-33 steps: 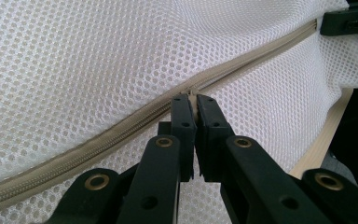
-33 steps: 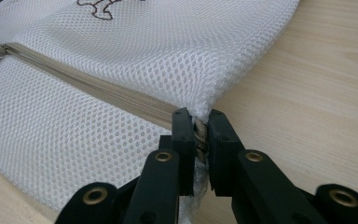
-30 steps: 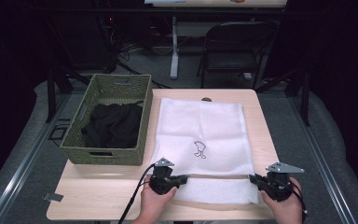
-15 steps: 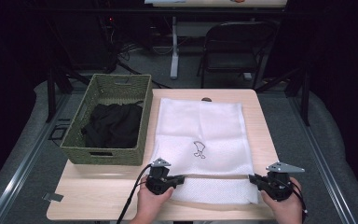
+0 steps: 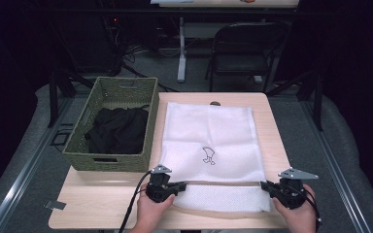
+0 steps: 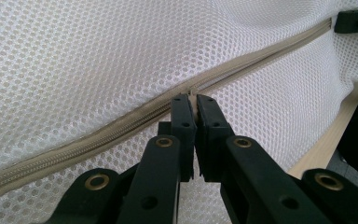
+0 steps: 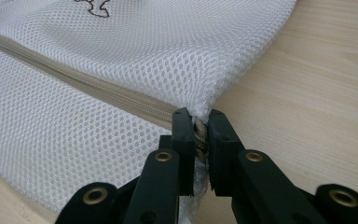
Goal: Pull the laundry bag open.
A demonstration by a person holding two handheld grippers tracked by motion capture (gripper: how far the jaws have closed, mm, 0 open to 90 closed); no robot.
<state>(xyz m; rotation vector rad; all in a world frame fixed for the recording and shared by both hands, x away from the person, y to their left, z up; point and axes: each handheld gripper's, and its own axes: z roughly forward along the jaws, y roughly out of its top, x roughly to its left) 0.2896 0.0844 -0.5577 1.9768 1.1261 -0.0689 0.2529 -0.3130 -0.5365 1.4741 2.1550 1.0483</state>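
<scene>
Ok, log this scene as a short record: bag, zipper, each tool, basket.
bag: white mesh bag lying flat on the table, small dark emblem on top
zipper: beige zipper running across the near end of the bag
left tool: shut on the zipper, at the pull as far as can be told
right tool: shut on the bag's edge at the zipper's end
basket: green woven basket left of the bag, black cloth inside

My mesh laundry bag lies flat on the table, and everything else sits around it. The wicker basket stands just left of the bag with the clothes in it, and a folding chair stands behind the bag, beyond the table's far edge. My left gripper is at the bag's near left along its zipper, my right gripper at its near right corner.
</scene>
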